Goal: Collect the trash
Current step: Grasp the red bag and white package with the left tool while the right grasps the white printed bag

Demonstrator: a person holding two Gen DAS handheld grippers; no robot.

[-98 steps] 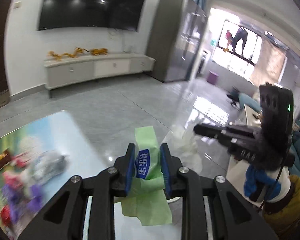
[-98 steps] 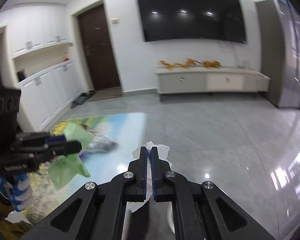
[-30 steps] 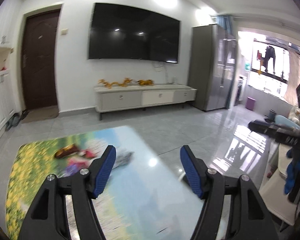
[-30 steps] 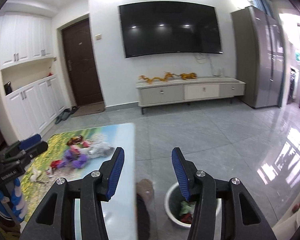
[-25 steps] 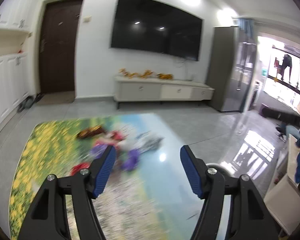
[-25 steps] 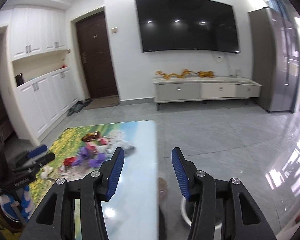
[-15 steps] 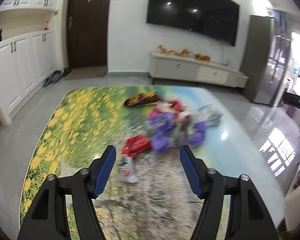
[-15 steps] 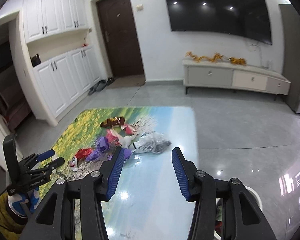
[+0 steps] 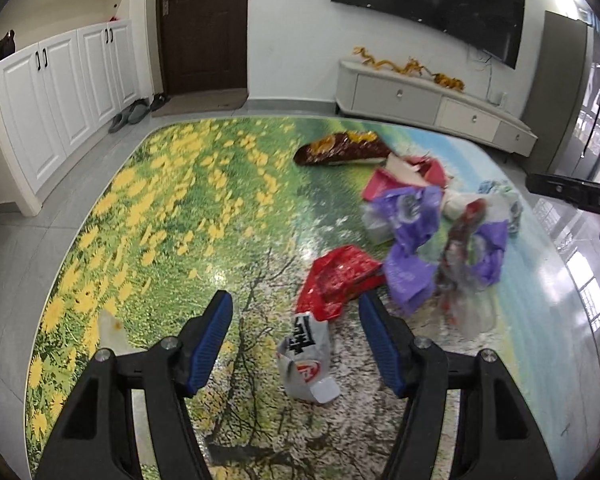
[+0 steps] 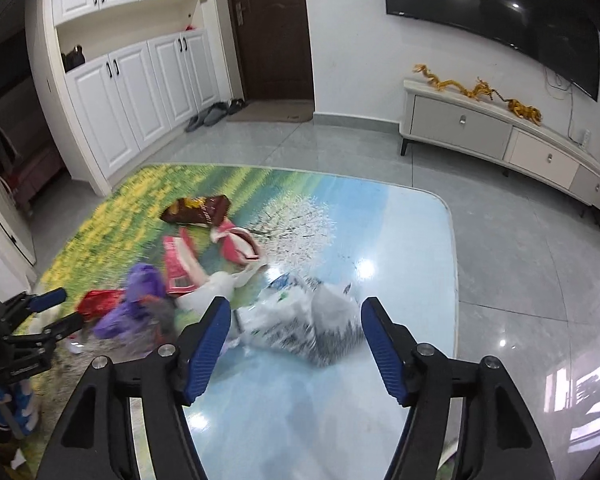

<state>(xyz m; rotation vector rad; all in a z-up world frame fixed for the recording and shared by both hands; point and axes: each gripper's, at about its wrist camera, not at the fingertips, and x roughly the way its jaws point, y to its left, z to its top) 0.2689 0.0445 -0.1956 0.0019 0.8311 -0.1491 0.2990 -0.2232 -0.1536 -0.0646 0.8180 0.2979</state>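
While both stand released, the left claw (image 9: 296,346) frames a grey wrapper (image 9: 306,356), the right claw (image 10: 296,344) a crumpled bag (image 10: 312,328)

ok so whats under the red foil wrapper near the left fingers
Its lower edge overlaps the top of a grey-white plastic packet. Beneath the rest of the red foil wrapper only the printed tabletop shows around it; anything directly underneath is covered.
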